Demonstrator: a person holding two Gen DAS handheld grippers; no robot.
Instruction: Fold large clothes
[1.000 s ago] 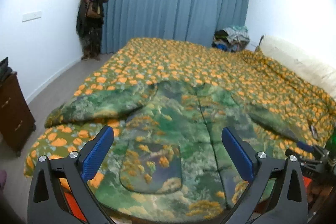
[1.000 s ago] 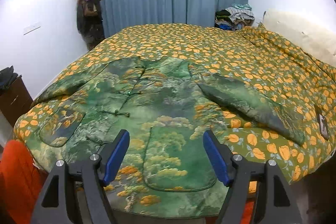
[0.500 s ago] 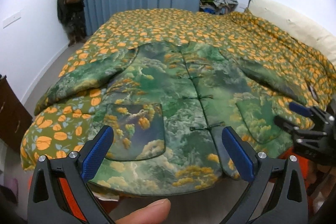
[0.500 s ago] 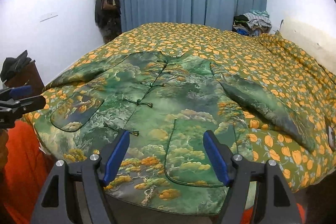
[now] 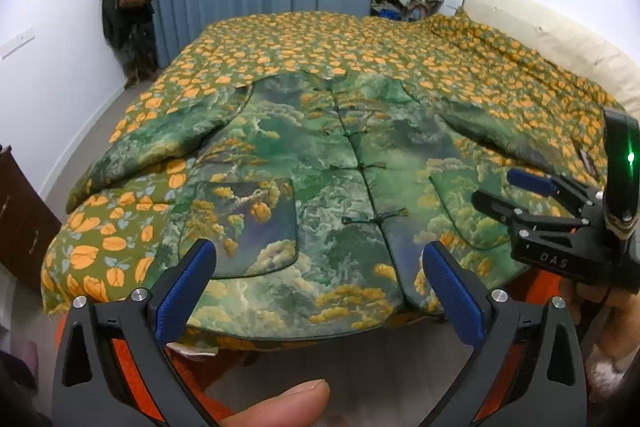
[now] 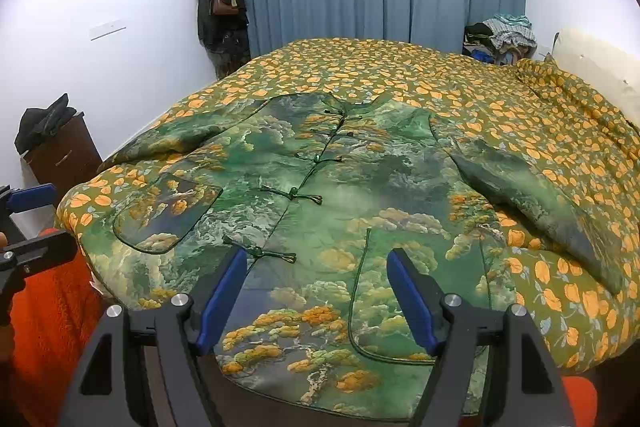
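Note:
A large green jacket (image 5: pixel 340 179) with a tree and cloud print lies flat, front up and buttoned, on the bed, sleeves spread to both sides. It also shows in the right wrist view (image 6: pixel 328 195). My left gripper (image 5: pixel 316 279) is open and empty, just in front of the hem near the left pocket. My right gripper (image 6: pixel 316 291) is open and empty, over the hem near the right pocket. The right gripper also shows in the left wrist view (image 5: pixel 516 189), and the left gripper at the left edge of the right wrist view (image 6: pixel 36 223).
The bed has a green quilt with orange flowers (image 5: pixel 360 43). A dark wooden cabinet (image 6: pixel 64 155) stands left of the bed. Coats hang on a rack (image 6: pixel 222 7) by the blue curtain. A pile of clothes (image 6: pixel 500 39) and a cream headboard (image 5: pixel 560 39) lie at the right.
Both grippers have drawn back from the bed toward the jacket's hem, and both stay open. The right gripper has come further into the left wrist view.

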